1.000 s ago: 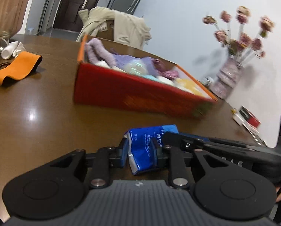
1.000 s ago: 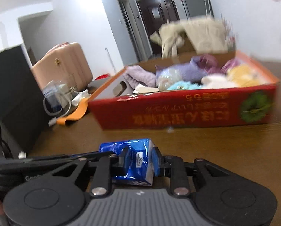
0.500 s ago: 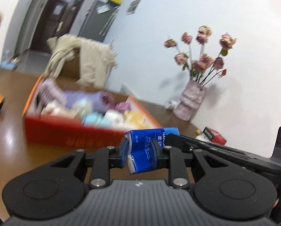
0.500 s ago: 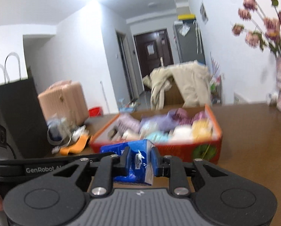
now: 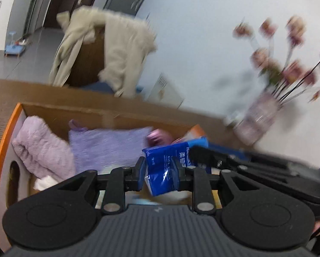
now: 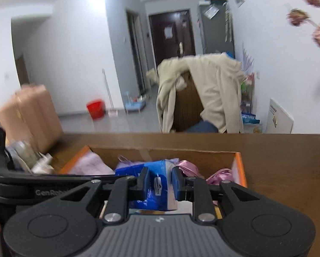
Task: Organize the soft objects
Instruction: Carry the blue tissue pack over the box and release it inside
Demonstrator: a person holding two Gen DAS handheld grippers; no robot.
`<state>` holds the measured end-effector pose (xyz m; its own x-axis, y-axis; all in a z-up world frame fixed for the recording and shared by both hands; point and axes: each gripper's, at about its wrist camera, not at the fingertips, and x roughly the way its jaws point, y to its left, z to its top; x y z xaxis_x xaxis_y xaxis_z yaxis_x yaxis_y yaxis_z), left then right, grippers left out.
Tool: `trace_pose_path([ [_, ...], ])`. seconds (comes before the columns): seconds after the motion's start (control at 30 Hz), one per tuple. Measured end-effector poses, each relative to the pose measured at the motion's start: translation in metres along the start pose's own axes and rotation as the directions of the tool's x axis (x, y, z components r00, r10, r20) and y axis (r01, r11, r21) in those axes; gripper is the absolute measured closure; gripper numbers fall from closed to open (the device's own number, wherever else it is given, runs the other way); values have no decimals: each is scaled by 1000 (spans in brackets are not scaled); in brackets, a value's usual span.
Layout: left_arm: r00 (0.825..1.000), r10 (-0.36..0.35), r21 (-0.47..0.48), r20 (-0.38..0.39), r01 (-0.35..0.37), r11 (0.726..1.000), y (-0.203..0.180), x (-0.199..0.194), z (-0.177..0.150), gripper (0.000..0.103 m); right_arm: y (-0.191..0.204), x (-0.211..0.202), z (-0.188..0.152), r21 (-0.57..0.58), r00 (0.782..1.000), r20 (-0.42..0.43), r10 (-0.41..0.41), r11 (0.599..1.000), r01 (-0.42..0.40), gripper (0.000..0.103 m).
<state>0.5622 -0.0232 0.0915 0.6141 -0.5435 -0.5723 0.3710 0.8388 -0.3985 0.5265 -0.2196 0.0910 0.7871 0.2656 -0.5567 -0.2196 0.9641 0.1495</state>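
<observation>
- Two grippers, left gripper (image 5: 160,171) and right gripper (image 6: 158,184), each clench one end of the blue tissue pack (image 5: 172,162).
- Pack hangs crosswise above the orange box (image 6: 239,167), its long axis running between them.
- Purple towels (image 5: 104,147) lie beyond; release likely drops it inside.

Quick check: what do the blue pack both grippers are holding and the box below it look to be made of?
Blue pack: glossy plastic film, going by the wrinkles and glare; it dents under the left gripper and right gripper, so probably soft tissues. Box: likely cardboard, matte brown inside, orange printed rim.
</observation>
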Motion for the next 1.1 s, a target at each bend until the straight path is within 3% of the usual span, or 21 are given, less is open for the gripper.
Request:
trace_pose_path([
  [0.1, 989, 108, 36, -99, -105, 994, 15, 32, -3, 81, 4, 43, -8, 1, 996, -86, 20, 1000, -20, 85],
  [0.2, 976, 169, 113, -138, -154, 982, 11, 38, -4, 82, -6, 67, -20, 39, 991, -126, 37, 999, -32, 87],
  [0.33, 971, 179, 89, -160, -166, 982, 17, 38, -6, 82, -9, 81, -20, 27, 965, -246, 93, 996, -89, 85],
  [0.57, 972, 181, 103, -146, -167, 980, 3, 30, -19, 81, -16, 78, -24, 65, 948, -295, 116, 993, -102, 85],
  [0.67, 980, 159, 79, -123, -150, 986, 1, 23, -20, 80, -22, 69, -24, 81, 955, -268, 125, 991, -107, 83],
  [0.73, 980, 163, 75, -112, -155, 985, -1, 10, -19, 77, -20, 54, -19, 39, 968, -237, 83, 996, -76, 80],
  [0.87, 987, 156, 96, -31, -153, 984, -19, -39, -12, 72, -20, 2, 1, 28, 988, -146, 48, 999, -45, 76],
  [0.97, 986, 164, 123, 30, -166, 978, -32, -80, -8, 60, -20, -38, 13, 19, 996, -93, 10, 1000, -8, 67],
  [1.1, 979, 184, 147, 89, -196, 969, -44, -131, -13, 56, -19, -90, 14, 20, 999, -39, -27, 999, 28, 62],
])
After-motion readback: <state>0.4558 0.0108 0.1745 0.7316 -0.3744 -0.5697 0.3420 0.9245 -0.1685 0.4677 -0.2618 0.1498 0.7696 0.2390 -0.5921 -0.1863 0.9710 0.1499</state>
